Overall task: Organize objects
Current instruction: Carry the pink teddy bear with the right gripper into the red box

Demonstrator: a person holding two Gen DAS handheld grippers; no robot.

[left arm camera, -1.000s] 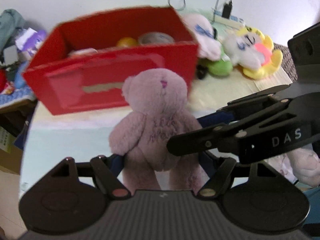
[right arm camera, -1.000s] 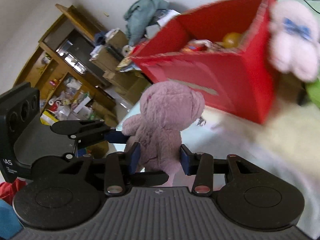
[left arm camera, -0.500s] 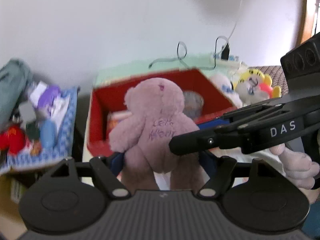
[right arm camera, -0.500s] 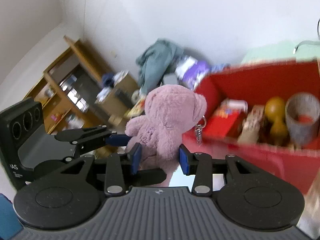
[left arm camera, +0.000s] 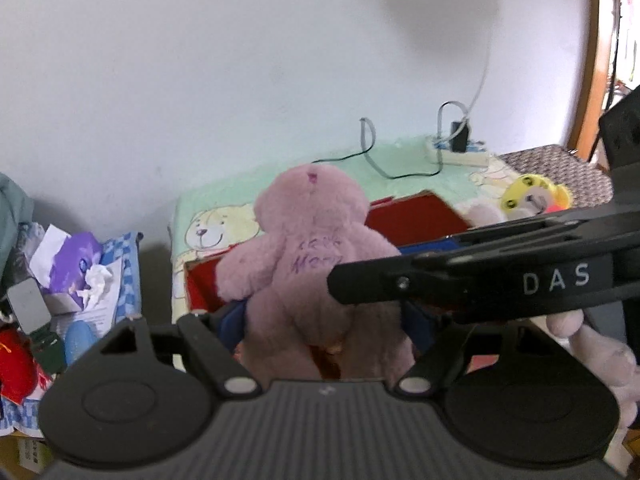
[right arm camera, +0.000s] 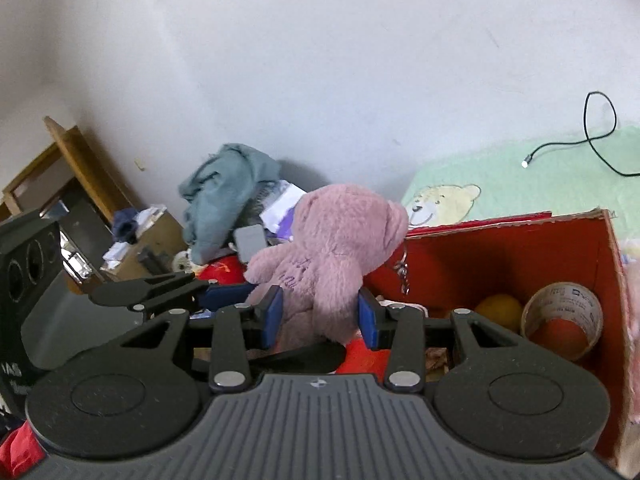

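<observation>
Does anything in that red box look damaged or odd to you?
Yes: the red box has a ragged, worn upper rim with bare cardboard showing at its far right corner. Inside, a roll of tape lies tilted against an orange ball, loosely jumbled rather than arranged.

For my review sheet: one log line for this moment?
bear held over red box | left hand-held gripper opening | right hand-held gripper gripping
</observation>
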